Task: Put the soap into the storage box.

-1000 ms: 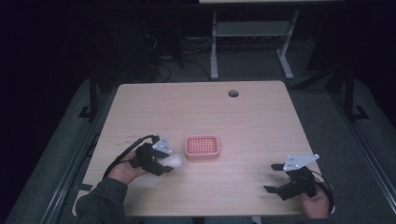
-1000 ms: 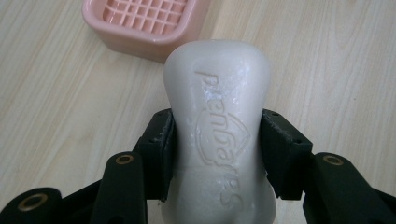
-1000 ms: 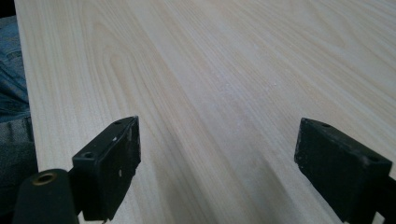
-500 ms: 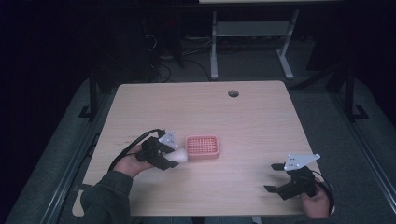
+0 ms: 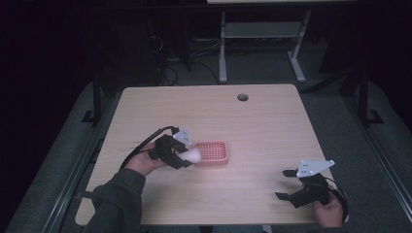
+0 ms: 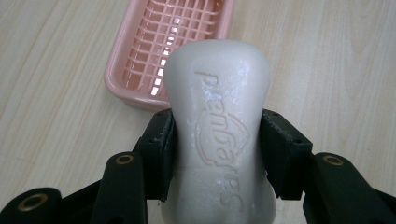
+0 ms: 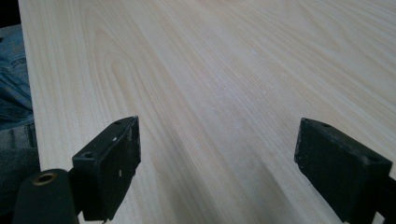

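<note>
Left gripper (image 6: 217, 154) pinches a white oval bar of soap (image 6: 218, 130) at the near edge of a pink plastic slotted soap dish (image 6: 163, 44); right gripper (image 7: 217, 172) spread wide.

Nearest to the person, right gripper (image 5: 287, 185) sits over bare light wooden table (image 5: 252, 121), well right of the dish and toward the near edge, jaws apart with nothing between them. Left gripper (image 5: 187, 158) is just left of the dish (image 5: 211, 151), jaws pressed on both long sides of the soap (image 5: 193, 155), embossed lettering facing up, its far end overlapping the dish's near rim. Beyond the dish, a round hole (image 5: 242, 97) near the table's far edge.
</note>
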### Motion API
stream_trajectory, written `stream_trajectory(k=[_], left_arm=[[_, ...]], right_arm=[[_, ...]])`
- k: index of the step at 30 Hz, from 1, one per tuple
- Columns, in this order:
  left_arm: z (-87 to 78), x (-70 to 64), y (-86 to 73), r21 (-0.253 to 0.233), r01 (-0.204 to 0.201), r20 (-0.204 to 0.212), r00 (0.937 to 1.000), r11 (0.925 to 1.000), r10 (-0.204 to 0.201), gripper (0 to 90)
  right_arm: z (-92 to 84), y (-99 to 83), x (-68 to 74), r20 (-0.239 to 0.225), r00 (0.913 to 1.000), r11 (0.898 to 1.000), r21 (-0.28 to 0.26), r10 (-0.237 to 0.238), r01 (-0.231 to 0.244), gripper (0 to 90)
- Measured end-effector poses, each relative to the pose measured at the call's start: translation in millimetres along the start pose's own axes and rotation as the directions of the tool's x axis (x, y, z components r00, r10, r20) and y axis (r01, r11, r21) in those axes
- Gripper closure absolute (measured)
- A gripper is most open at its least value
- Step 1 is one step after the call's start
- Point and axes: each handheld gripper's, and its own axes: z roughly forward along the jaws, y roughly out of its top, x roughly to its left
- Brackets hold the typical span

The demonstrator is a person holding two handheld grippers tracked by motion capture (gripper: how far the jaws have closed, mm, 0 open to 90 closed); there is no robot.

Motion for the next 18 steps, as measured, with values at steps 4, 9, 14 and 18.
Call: stream_trajectory(k=[4,9,14,18], left_arm=[[1.5,3.8,6.8,-0.005,-0.005,-0.003,1.0,1.0,0.005,49.3],[4.2,6.8,16.6,-0.005,-0.015,0.001,0.9999,0.9999,0.015,49.3],[8.1,10.1,24.1,-0.013,-0.024,0.006,0.9997,0.9996,0.024,49.3],[12.2,12.8,28.8,-0.002,-0.031,0.005,0.9995,0.9995,0.031,49.3]], right_arm=[[0.5,0.7,0.5,-0.002,1.0,1.0,-0.001,-0.003,0.003,14.1],[0.1,0.6,0.6,-0.001,1.0,1.0,-0.006,-0.004,0.004,14.2],[-0.7,-0.2,0.8,-0.001,1.0,1.0,-0.008,-0.001,0.001,14.2],[-1.2,-0.5,0.9,0.0,1.0,1.0,-0.012,0.001,-0.001,14.2]])
